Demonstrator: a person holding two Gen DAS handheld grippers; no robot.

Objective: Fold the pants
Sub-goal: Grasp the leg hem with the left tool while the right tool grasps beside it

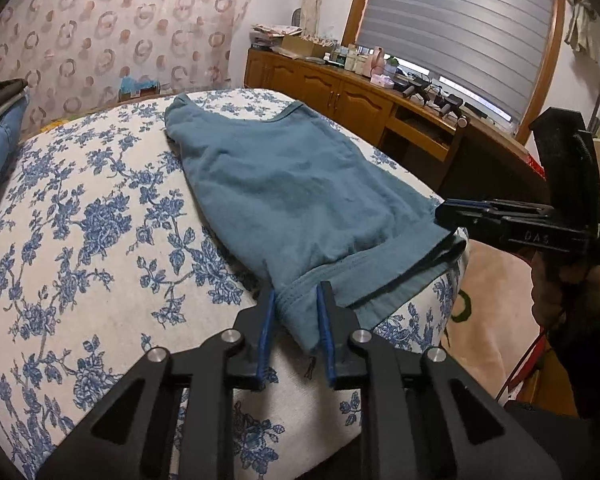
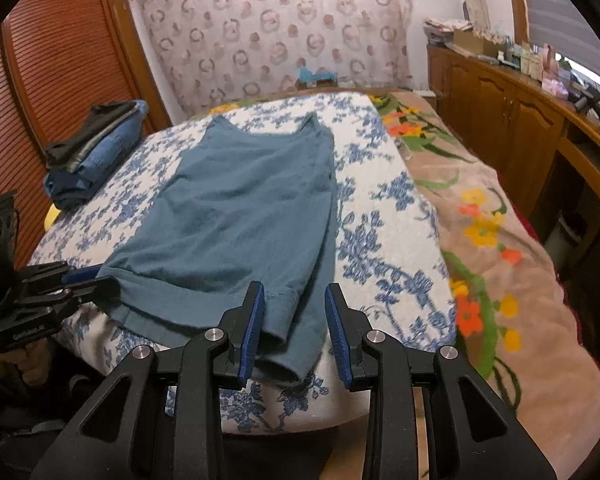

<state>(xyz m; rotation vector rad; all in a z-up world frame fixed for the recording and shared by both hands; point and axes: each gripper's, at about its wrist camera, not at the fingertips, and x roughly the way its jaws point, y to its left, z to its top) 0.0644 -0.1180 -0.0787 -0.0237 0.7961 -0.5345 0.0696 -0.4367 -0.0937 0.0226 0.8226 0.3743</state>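
Observation:
Teal pants (image 1: 284, 192) lie flat on the blue-flowered bedspread (image 1: 80, 240), waistband far, leg hems near the bed's front edge; they also show in the right wrist view (image 2: 236, 216). My left gripper (image 1: 298, 300) is open, its blue pads either side of the near left hem corner. My right gripper (image 2: 296, 300) is open over the near right hem corner. The right gripper shows side-on in the left wrist view (image 1: 452, 212), and the left gripper in the right wrist view (image 2: 88, 280), each at a hem.
A stack of folded jeans and dark clothes (image 2: 96, 148) sits at the bed's far left. A floral blanket (image 2: 500, 240) covers the bed's right side. A wooden cabinet (image 1: 340, 96) with clutter stands along the window wall.

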